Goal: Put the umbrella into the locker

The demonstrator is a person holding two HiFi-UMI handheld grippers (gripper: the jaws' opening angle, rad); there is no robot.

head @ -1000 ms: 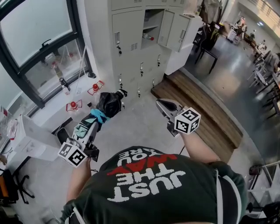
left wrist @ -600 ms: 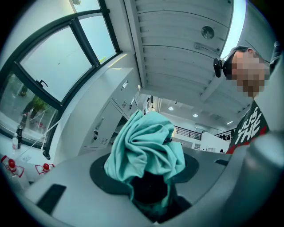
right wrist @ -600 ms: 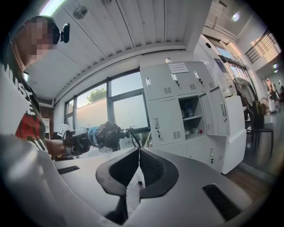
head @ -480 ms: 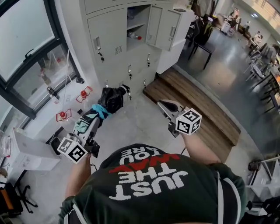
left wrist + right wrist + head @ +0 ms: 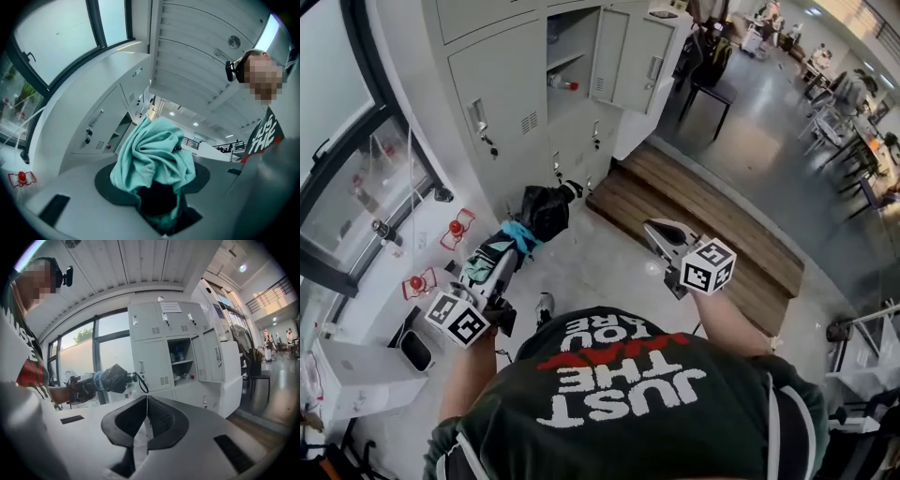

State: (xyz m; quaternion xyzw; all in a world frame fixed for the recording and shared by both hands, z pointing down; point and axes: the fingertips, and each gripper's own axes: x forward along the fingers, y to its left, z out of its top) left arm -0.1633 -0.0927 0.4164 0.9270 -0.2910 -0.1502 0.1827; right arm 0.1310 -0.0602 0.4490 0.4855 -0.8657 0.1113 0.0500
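left gripper (image 5: 508, 251) clamped on the folded black-and-teal umbrella (image 5: 542, 212), held out roughly level toward the grey locker (image 5: 497, 80), umbrella well short of its open compartment, right gripper (image 5: 659, 231) closed and empty, reaching forward alongside, shirt (image 5: 619, 375) reading "JUST THE WAY YOU ARE"

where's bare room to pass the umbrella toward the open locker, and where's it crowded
Bare: the floor between the lockers and the wooden platform, straight toward the open locker. Crowded: red objects along the window side, and a red-capped bottle under the locker's shelf.
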